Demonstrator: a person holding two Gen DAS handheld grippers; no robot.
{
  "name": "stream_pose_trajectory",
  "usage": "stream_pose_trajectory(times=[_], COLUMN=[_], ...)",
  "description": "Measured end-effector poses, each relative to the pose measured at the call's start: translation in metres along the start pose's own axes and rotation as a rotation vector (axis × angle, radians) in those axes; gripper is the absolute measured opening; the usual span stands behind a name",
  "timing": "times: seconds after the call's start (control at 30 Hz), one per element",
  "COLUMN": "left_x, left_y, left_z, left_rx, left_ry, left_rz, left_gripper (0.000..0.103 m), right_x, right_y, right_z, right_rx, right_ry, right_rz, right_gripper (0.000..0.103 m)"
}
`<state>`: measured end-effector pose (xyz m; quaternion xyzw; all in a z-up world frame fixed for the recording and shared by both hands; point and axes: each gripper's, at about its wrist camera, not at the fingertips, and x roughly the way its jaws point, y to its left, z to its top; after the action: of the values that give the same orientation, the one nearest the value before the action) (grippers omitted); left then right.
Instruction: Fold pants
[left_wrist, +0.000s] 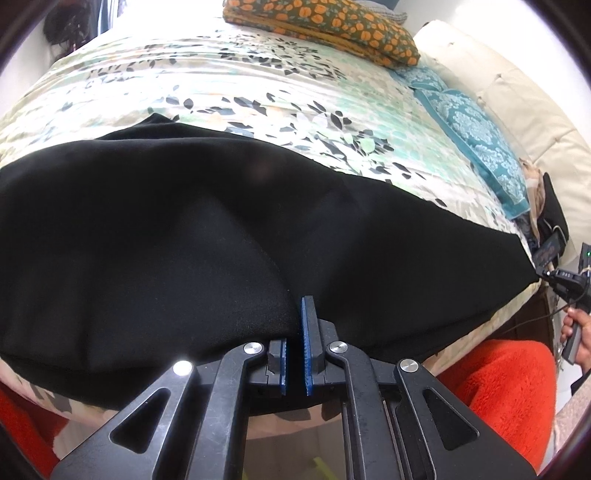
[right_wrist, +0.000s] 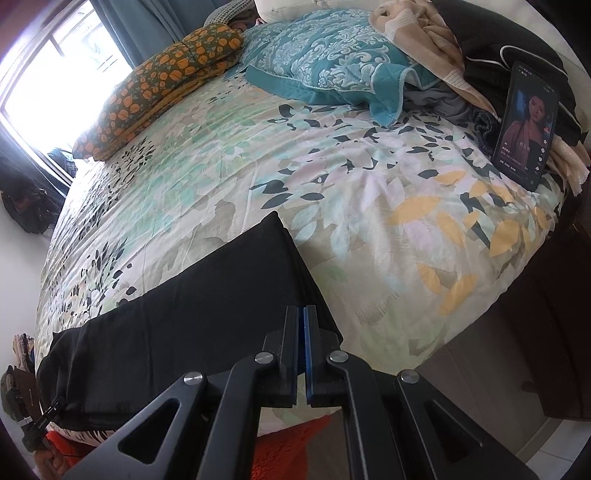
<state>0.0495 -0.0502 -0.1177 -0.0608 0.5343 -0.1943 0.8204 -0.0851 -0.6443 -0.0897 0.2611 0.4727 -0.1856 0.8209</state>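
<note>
left wrist view shows the black pants (left_wrist: 184, 229) lying along the near edge of the bed (left_wrist: 258, 92), soft and limp. both the left gripper (left_wrist: 295, 328) and right gripper (right_wrist: 301, 325) pinch its near hem, jaws closed on cloth; i think corners give the best hold.

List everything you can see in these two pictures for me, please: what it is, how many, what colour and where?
pants: one, black, spread along the bed's near edge
bedspread: one, pale with green, black and yellow leaves, covering the bed
pumpkin-print quilt: one, olive and orange, folded at the far side by the window
teal pillow: one, teal and white, at the head end
phone: one, black, screen lit, propped against piled clothes
red rug: one, on the floor beside the bed
left gripper: black, blue pads, shut on the pants
right gripper: black, blue pads, shut on the pants
</note>
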Motion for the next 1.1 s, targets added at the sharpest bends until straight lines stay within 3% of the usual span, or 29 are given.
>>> stream_pose_trajectory(times=[0.53,0.67,0.73,0.77,0.8,0.87,0.9,0.97,1.03,1.1], left_x=[0.000,-0.003,-0.005,-0.007,-0.008,-0.013,-0.017,-0.029,-0.044,-0.059], left_y=[0.002,0.002,0.001,0.001,0.000,0.000,0.000,0.002,0.007,0.019], left_z=[-0.009,-0.011,-0.011,-0.012,-0.013,-0.017,-0.020,-0.028,-0.038,-0.047], left_rx=[0.026,0.041,0.051,0.058,0.064,0.076,0.087,0.106,0.116,0.103], left_ry=[0.028,0.022,0.017,0.018,0.021,0.027,0.027,0.017,0.001,-0.013], left_rz=[-0.004,-0.005,-0.005,-0.002,0.009,0.023,0.023,0.026,0.027,0.028], left_gripper=[0.005,0.005,0.005,0.009,0.012,0.024,0.029,0.055,0.065,0.067], right_x=[0.012,0.010,0.008,0.006,0.002,-0.009,-0.016,-0.031,-0.051,-0.072], right_y=[-0.011,-0.009,-0.008,-0.007,-0.007,-0.004,-0.001,0.010,0.031,0.062], right_z=[-0.008,-0.008,-0.009,-0.010,-0.010,-0.011,-0.012,-0.013,-0.015,-0.021], right_rx=[0.039,0.043,0.048,0.050,0.052,0.054,0.054,0.036,-0.017,-0.097], right_ry=[0.033,0.023,0.023,0.017,0.006,-0.030,-0.055,-0.093,-0.144,-0.204], right_rz=[-0.034,-0.042,-0.055,-0.060,-0.063,-0.070,-0.076,-0.105,-0.131,-0.131], right_gripper=[0.003,0.007,0.022,0.045,0.075,0.097,0.097,0.097,0.097,0.097])
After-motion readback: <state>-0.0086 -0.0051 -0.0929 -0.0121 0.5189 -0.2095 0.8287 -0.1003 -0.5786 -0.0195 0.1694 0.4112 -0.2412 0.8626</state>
